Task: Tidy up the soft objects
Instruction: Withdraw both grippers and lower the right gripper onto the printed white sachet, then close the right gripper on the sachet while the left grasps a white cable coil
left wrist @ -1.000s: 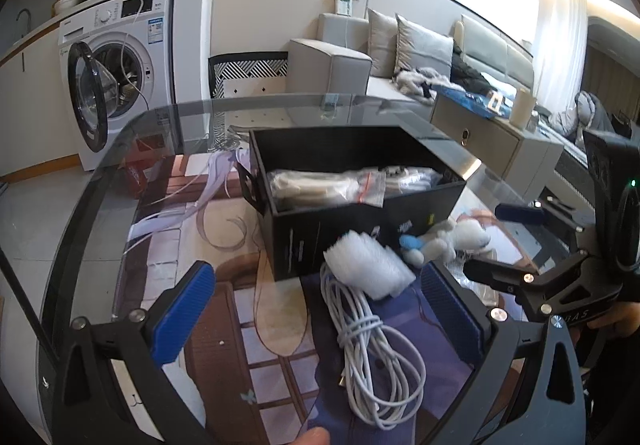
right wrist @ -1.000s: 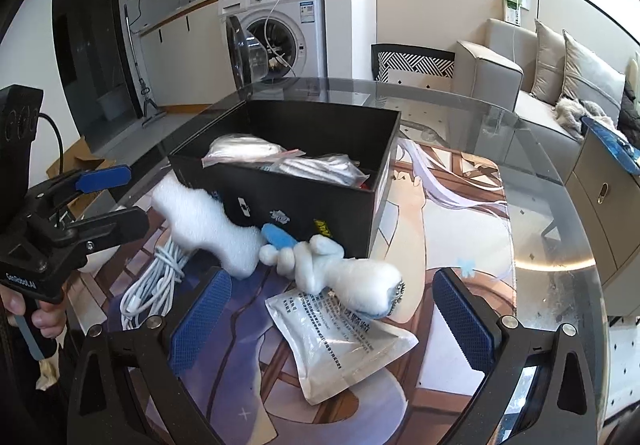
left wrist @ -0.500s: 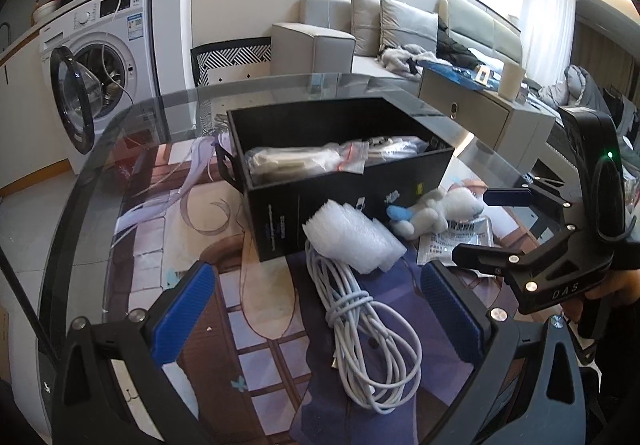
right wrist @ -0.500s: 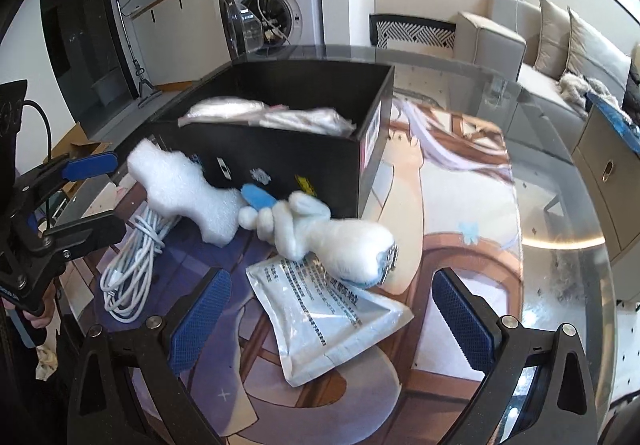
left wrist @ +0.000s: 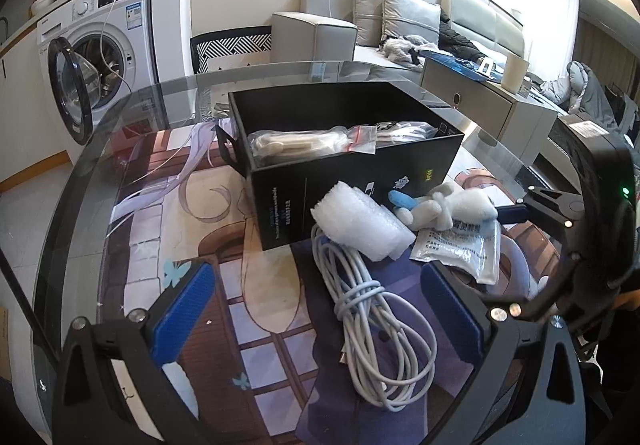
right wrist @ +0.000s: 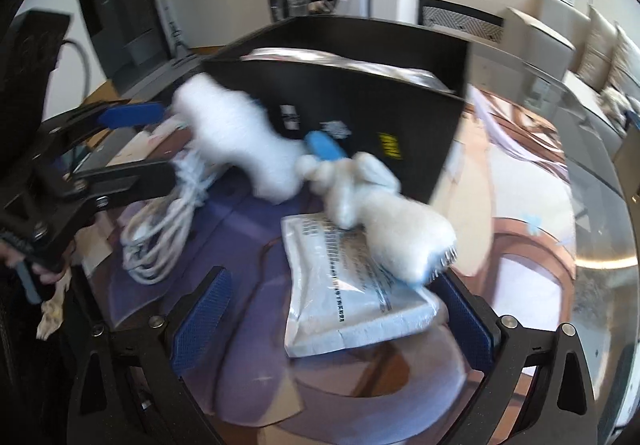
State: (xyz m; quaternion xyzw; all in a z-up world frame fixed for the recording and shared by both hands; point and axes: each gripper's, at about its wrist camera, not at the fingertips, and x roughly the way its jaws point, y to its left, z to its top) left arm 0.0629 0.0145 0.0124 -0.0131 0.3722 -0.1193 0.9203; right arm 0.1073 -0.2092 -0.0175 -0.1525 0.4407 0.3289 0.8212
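Observation:
A black open box (left wrist: 352, 181) (right wrist: 360, 101) stands on the glass table and holds plastic-bagged items (left wrist: 304, 143). In front of it lie a white foam piece (left wrist: 360, 223) (right wrist: 236, 141), a white plush toy with a blue ear (left wrist: 444, 207) (right wrist: 384, 221), a white printed pouch (left wrist: 460, 249) (right wrist: 352, 293) and a coiled white cable (left wrist: 380, 325) (right wrist: 160, 237). My left gripper (left wrist: 320, 315) is open, low over the cable. My right gripper (right wrist: 332, 319) is open, close over the pouch and plush toy. The right wrist view is blurred.
The round glass table (left wrist: 100, 165) covers a printed mat. A washing machine (left wrist: 92, 53) with its door open stands at the far left. A sofa (left wrist: 400, 21) and a low cabinet (left wrist: 480, 113) lie beyond the table.
Both grippers have moved closer and lower toward the items in front of the box. The right gripper is moving fast over the pouch and plush. Both stay open.

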